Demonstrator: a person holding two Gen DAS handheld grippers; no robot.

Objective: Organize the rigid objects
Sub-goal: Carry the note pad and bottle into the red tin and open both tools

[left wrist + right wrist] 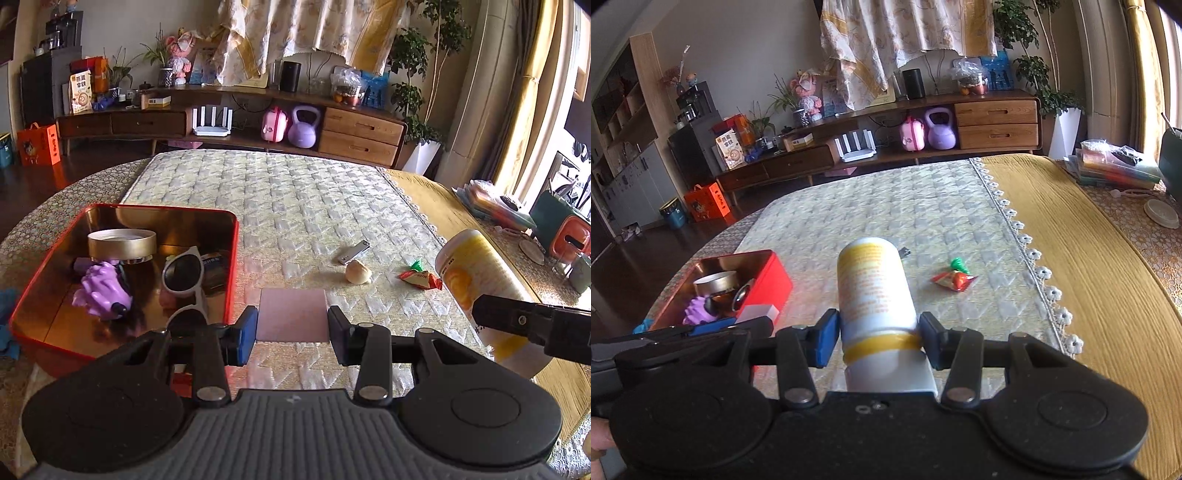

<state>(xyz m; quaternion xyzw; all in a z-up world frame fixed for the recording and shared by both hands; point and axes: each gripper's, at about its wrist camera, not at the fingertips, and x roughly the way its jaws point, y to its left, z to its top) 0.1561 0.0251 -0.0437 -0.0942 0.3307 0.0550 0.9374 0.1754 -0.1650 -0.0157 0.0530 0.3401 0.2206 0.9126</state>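
White-and-yellow bottle [875,291] sits clamped in the right gripper [879,338]; left gripper [291,328] pinches a pink card [293,314]. Carry both level (no tilting) toward the red tin [229,258], lower left.

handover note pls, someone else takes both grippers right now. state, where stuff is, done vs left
Left gripper: jaws shut on a flat pink box, held beside the red tin.
Right gripper: jaws shut on the white and yellow bottle, held above the mat.
Done: gold lid, purple toy and white sunglasses are in the tin.
Left: both held items, plus the small metal piece, round beige thing and snack packet on the quilted mat.
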